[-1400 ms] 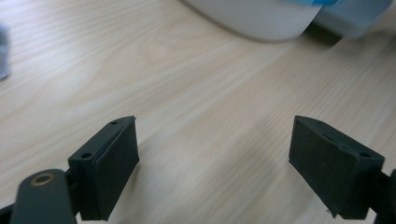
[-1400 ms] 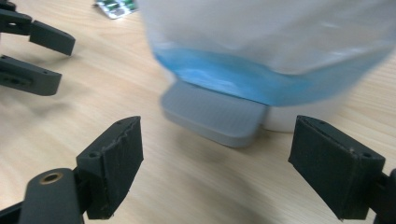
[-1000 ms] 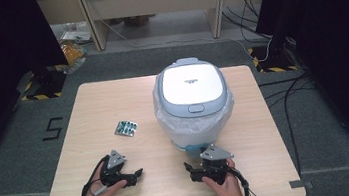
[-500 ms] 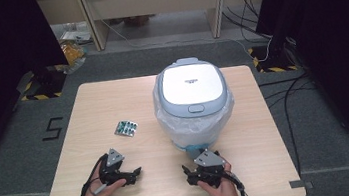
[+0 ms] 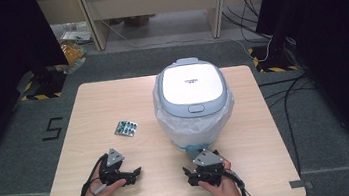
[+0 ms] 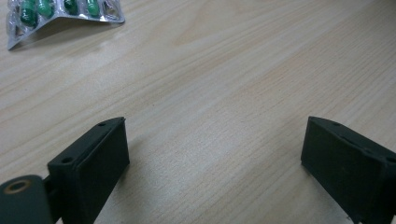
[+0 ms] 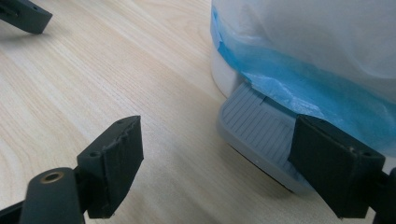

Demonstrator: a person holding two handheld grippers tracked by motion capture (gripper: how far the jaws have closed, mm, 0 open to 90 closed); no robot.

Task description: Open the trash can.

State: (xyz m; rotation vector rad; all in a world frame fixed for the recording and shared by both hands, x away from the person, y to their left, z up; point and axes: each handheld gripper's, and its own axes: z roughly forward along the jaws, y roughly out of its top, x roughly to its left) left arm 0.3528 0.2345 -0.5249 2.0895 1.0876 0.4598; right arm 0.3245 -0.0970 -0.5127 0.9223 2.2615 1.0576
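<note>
Each hand-held unit is built from black parts. The left gripper (image 5: pixel 132 174) is topped by a grey three-cornered plate, and a dark cable is looped from its body past the wrist. The same grey plate is fitted on the right gripper (image 5: pixel 191 172), with a black cable trailed behind it. Each jaw is formed as a flat, black, rectangular block with small round holes along its upper edge. A brass-coloured ringed fastener is set into the arm below one jaw. No sleeves are worn on the forearms.
</note>
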